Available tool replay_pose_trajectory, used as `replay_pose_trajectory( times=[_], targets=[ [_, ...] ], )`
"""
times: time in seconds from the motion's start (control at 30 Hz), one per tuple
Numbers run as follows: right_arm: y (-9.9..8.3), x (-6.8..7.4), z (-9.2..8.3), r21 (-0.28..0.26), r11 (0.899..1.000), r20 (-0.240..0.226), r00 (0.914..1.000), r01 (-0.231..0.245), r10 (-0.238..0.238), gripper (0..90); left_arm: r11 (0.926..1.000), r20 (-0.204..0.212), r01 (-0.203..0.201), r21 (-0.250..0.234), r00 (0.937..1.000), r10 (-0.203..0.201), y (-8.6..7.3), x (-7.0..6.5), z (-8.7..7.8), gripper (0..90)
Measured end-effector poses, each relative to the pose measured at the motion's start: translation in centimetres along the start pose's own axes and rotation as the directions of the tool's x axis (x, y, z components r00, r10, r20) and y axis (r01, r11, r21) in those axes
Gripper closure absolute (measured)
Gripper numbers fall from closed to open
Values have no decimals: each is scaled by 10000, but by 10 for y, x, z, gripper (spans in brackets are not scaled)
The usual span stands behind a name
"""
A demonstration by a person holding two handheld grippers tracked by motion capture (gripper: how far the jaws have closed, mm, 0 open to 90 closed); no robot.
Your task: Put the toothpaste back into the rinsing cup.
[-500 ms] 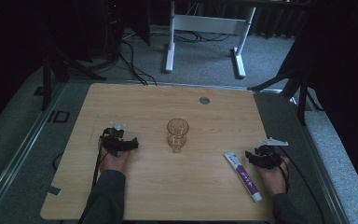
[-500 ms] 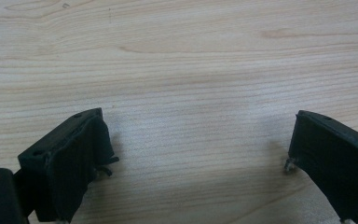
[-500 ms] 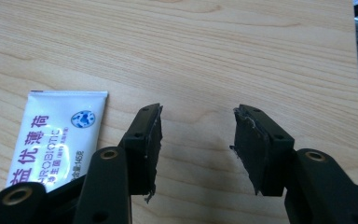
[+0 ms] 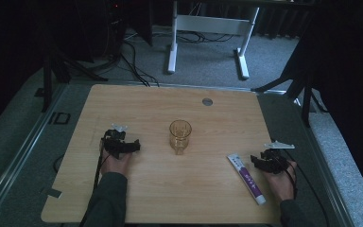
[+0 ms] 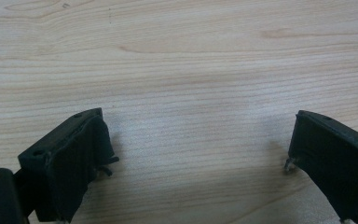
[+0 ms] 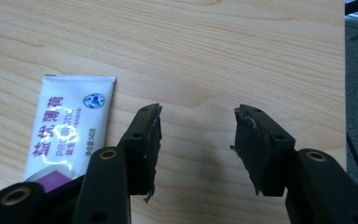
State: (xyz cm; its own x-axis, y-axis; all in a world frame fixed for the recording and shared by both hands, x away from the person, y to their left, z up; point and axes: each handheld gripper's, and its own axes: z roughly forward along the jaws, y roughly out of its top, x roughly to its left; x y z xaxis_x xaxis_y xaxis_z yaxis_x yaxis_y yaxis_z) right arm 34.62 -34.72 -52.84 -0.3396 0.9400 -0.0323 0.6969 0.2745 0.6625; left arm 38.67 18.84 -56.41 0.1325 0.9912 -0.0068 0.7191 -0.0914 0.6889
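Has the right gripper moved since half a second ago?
No. The right gripper sits in the same spot just right of the toothpaste tube, near the table's right edge, jaws open and nothing between them.

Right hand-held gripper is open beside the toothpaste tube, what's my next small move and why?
Probably slide the right hand-held gripper sideways over the toothpaste tube. Its jaws stand open on bare wood, and the tube lies flat just beside them, untouched.

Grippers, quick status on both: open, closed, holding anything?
Left gripper: open, nothing between its fingers, bare table under them.
Right gripper: open, holding nothing; toothpaste tube lies beside it.
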Motion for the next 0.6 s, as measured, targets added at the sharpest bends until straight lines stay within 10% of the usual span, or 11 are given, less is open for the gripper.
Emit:
replay_pose_trajectory(
  times=[0.6],
  targets=[
    [9,-1,-19,29,9998,93,9997,210,-210,490,10000,-7,7,-1,10000,-7,0,0,0,40]
  ],
)
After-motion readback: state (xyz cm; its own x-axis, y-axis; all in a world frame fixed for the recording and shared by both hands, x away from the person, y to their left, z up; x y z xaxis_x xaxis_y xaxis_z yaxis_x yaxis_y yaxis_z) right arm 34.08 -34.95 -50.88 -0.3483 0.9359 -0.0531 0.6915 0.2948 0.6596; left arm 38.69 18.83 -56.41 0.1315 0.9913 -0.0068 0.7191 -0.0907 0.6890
